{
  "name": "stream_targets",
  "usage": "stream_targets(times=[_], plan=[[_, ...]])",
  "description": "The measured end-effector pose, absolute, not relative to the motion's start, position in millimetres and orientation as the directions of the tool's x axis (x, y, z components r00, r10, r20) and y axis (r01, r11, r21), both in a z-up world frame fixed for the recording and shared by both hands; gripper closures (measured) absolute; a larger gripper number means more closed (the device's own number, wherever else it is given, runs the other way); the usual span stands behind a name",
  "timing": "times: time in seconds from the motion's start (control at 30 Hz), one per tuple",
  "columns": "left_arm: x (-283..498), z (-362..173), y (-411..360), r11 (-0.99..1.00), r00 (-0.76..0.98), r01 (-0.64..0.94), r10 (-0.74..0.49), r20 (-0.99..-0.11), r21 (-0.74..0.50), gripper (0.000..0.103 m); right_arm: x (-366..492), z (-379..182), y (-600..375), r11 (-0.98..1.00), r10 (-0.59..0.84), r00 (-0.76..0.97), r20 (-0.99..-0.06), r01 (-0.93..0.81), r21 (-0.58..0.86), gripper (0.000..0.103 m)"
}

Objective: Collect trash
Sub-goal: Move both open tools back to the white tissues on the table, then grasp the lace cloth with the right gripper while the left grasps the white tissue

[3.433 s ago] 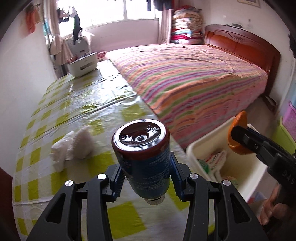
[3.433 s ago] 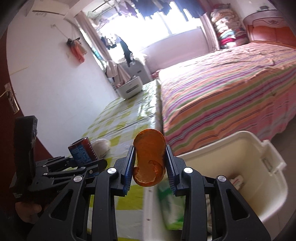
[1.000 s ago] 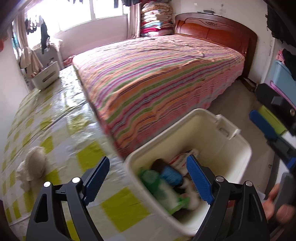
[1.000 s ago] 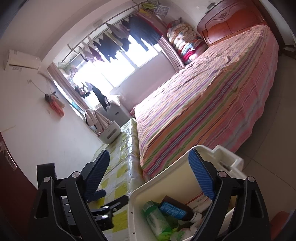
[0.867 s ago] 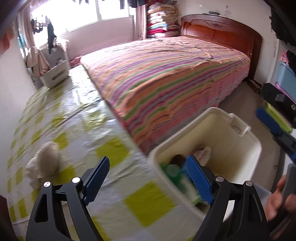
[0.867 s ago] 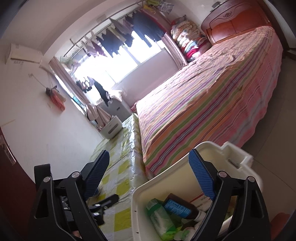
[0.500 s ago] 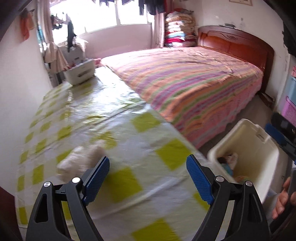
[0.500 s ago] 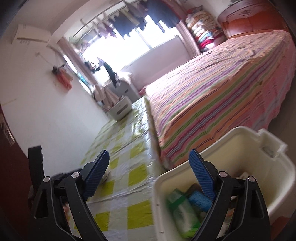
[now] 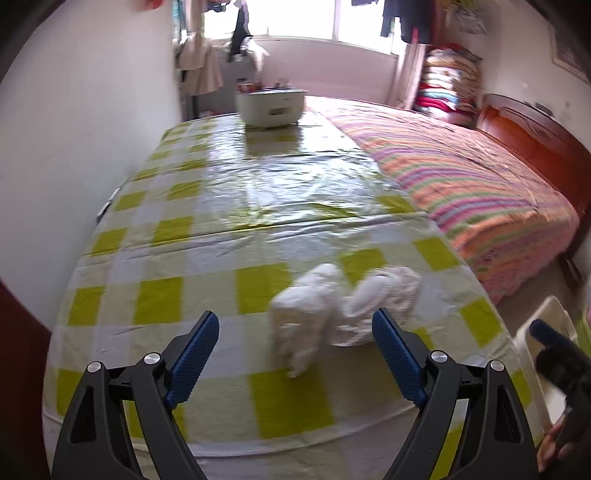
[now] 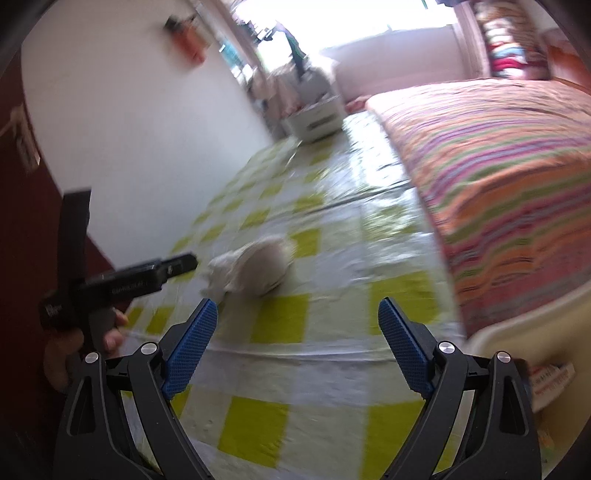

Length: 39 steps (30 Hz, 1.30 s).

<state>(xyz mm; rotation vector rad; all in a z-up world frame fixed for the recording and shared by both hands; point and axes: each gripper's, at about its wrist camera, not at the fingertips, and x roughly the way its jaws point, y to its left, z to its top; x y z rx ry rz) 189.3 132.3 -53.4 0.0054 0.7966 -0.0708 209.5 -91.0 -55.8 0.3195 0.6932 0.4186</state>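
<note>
Both hand-held grippers, left (image 9: 295, 354) and right (image 10: 297, 341), stood open and empty; crumpled white tissue (image 9: 340, 306) remained uncollected on the table (image 9: 155, 295).

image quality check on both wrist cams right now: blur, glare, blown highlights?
Left wrist: mild motion blur on the crumpled white tissue; window glare streaks the checked tablecloth; left hand-held gripper sharp. Right wrist: heavier smear across tablecloth, striped bedspread and tissue; window blown out; right hand-held gripper crisp. Fisheye bending and dark corners in both.
</note>
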Motion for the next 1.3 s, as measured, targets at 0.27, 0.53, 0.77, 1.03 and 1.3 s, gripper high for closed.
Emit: stream_targets(times=[0.27, 0.53, 0.77, 1.03, 1.3], plan=[[188.1, -59.5, 152.9, 0.999, 0.676, 0.034, -0.011, -0.737, 0.016, 0.02, 260.8, -58.9, -29.9, 0.87, 0.493, 0.614, -0.617, -0.352, 0.345, 0.015], [192.2, -61.6, 164.8, 1.0, 0.655, 0.006, 0.008, -0.756, 0.016, 0.02, 302.2, -72.4, 1.4, 0.88, 0.468, 0.577, -0.669, -0.37, 0.296, 0.015], [193.8, -63.2, 171.1, 1.0, 0.642, -0.011, 0.007, -0.767, -0.001, 0.02, 322.8, -71.2, -4.4, 0.891, 0.44, 0.571, -0.693, -0.376, 0.255, 0.015], [194.4, -63.6, 173.1, 1.0, 0.636, -0.018, 0.017, -0.772, 0.006, 0.02, 322.8, -87.0, 12.2, 0.882, 0.438, 0.529, -0.727, -0.41, 0.234, 0.049], [196.9, -65.9, 167.5, 1.0, 0.628, -0.01, 0.017, -0.778, 0.013, 0.02, 309.9, -72.3, -6.8, 0.878, 0.458, 0.549, -0.699, -0.402, 0.259, 0.051]])
